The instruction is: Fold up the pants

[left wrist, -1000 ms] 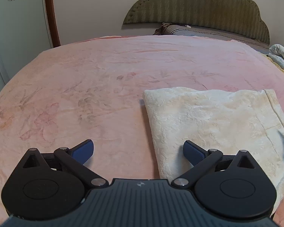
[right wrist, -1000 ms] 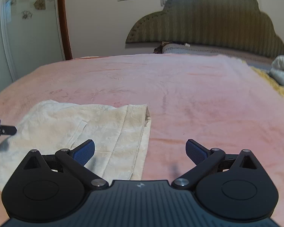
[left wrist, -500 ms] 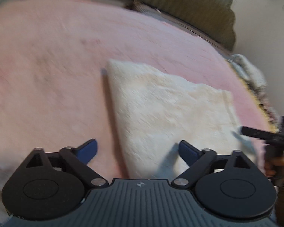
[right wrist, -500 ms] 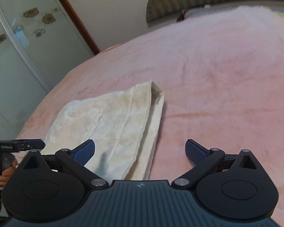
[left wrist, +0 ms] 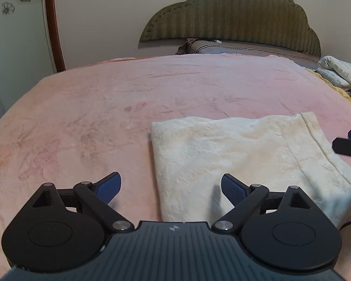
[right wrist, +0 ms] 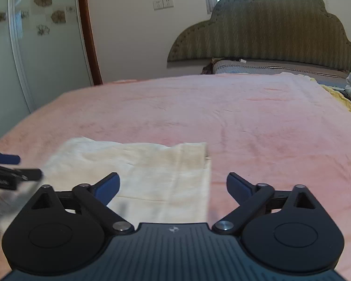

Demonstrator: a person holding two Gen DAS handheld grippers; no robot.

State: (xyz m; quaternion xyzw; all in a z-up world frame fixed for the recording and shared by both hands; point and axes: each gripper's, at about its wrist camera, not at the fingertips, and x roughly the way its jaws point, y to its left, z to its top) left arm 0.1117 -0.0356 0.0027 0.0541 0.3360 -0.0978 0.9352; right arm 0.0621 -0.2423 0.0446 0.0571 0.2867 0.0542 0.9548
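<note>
I see the pants (left wrist: pixel 245 164), cream and folded into a flat rectangle, lying on the pink blanket (left wrist: pixel 105 107) that covers the bed. In the left wrist view they sit at about 3 o'clock from centre, their left folded edge running between my two blue pads. My left gripper (left wrist: pixel 170 186) is released: its jaws have just been opening, they stand wide, and the pads press on nothing, though the pants' near left corner lies below the gap. My right gripper (right wrist: pixel 173 186) is also released, jaws spread, nothing clamped; in its view, which is slightly blurred, the pants lie at about 8 o'clock, with their right edge under the gap. Each gripper's tip shows at the edge of the other's view, both near the pants. The green padded headboard (left wrist: pixel 231 14) stands at 12 o'clock, with a grey pillow (left wrist: pixel 245 48) below it and folded white bedding (left wrist: pixel 341 72) at 2 o'clock.
</note>
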